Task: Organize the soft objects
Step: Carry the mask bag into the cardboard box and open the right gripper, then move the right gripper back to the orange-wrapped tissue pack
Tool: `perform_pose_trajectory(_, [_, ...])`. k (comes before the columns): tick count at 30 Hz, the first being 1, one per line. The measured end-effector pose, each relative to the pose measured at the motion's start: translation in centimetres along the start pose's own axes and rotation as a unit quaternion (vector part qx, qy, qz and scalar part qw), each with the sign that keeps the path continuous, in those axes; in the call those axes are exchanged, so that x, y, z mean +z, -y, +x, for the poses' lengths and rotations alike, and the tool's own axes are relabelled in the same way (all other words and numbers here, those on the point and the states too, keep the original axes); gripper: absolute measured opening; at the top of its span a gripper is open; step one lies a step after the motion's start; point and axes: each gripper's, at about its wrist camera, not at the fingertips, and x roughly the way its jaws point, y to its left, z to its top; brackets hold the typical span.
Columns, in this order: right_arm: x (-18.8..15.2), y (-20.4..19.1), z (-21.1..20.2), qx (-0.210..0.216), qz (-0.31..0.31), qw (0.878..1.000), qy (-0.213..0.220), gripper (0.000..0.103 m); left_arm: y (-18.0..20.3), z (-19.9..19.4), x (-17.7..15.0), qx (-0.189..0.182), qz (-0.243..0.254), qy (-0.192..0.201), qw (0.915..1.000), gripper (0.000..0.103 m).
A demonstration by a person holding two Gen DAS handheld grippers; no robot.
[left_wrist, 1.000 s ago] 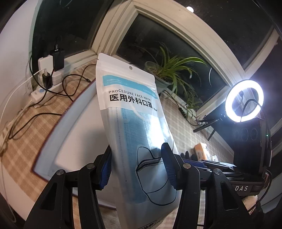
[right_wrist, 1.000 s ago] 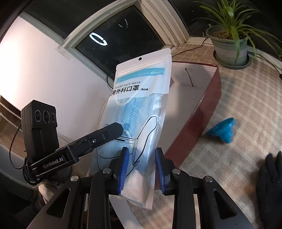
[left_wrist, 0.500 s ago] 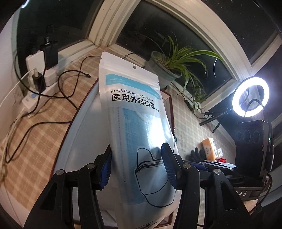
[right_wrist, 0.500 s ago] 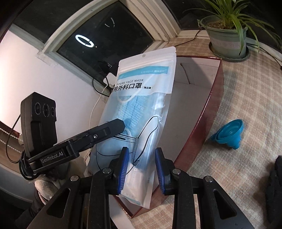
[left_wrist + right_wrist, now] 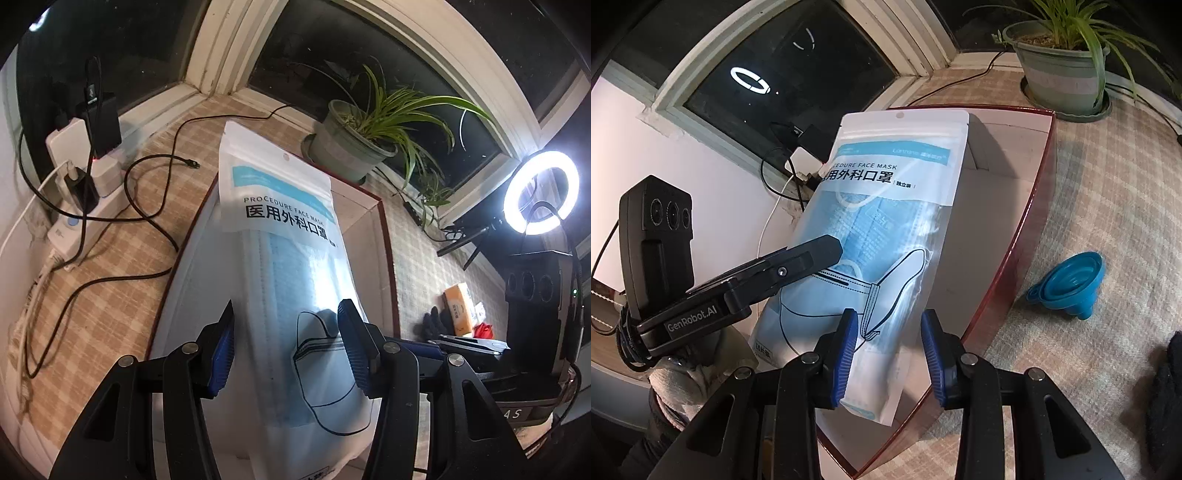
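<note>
Mask pack held upright between both grippers, above the open box. Left gripper: fingers part open, blue pads at the pack's two side edges near its lower half; whether they press it cannot be told. Right gripper: fingers narrowly open, straddling the pack's lower right corner; left pad touches the film, right pad looks just clear of it. From the right wrist view the left gripper's black finger lies across the pack's left side. Box sits on the checked worktop, just behind the pack. Beyond the right fingers: blue funnel on the worktop; potted plant farther off.
</note>
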Motion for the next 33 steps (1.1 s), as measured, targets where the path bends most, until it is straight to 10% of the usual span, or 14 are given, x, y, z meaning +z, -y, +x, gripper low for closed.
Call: perform_pose_trajectory(33, [-5.4, 3.8, -10.7, -0.026, -0.033, 0.994, 0.097, 0.048, 5.4, -3.2, -2.6, -0.002, 0.028, 0.043, 0.9987, 0.049])
